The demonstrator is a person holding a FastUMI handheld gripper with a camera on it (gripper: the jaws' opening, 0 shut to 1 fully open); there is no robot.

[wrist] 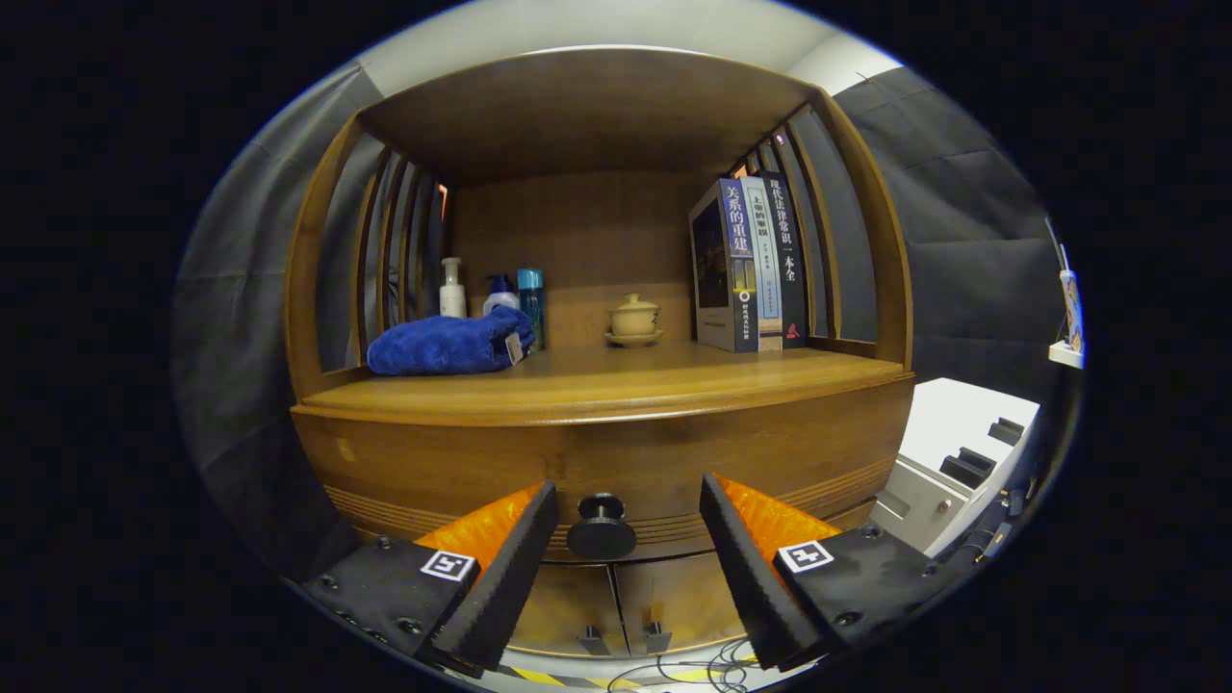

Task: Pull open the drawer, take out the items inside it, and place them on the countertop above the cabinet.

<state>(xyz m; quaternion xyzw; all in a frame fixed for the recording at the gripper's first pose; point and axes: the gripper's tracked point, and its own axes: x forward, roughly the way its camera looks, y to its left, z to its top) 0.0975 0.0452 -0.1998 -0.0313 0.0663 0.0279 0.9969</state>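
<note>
Wood fills the scene: a cabinet (pixel 597 452) with an open shelf bay above a curved countertop (pixel 616 385), set against dark cloth walls. On the countertop lie a blue towel (pixel 448 345) to the left, three bottles (pixel 491 294) behind it, a small lidded cup (pixel 633 318) on a saucer near the middle, and a few upright books (pixel 751 265) at the right. Below the countertop's edge runs the drawer (pixel 462 472), shut, so whatever it holds cannot be seen. Its round dark knob (pixel 601 525) sits in the middle of the drawer front, directly between the two fingers of the gripper (pixel 628 534). The gripper is spread wide and has hold of nothing; the knob lies in the gap with clear space to either side, touching neither finger. The step in hand looks to be the grasp on the knob, ahead of the pull. To do it well, the gripper should probably ease forward a little so the pads bracket the knob's neck behind its wider cap, not the cap's rim, then close evenly from both sides. The knob is already well centred, so little sideways correction seems needed. The pull should then run straight back along the drawer's travel, level and steady, since an angled tug could let the pads slip off or bind the drawer.
</note>
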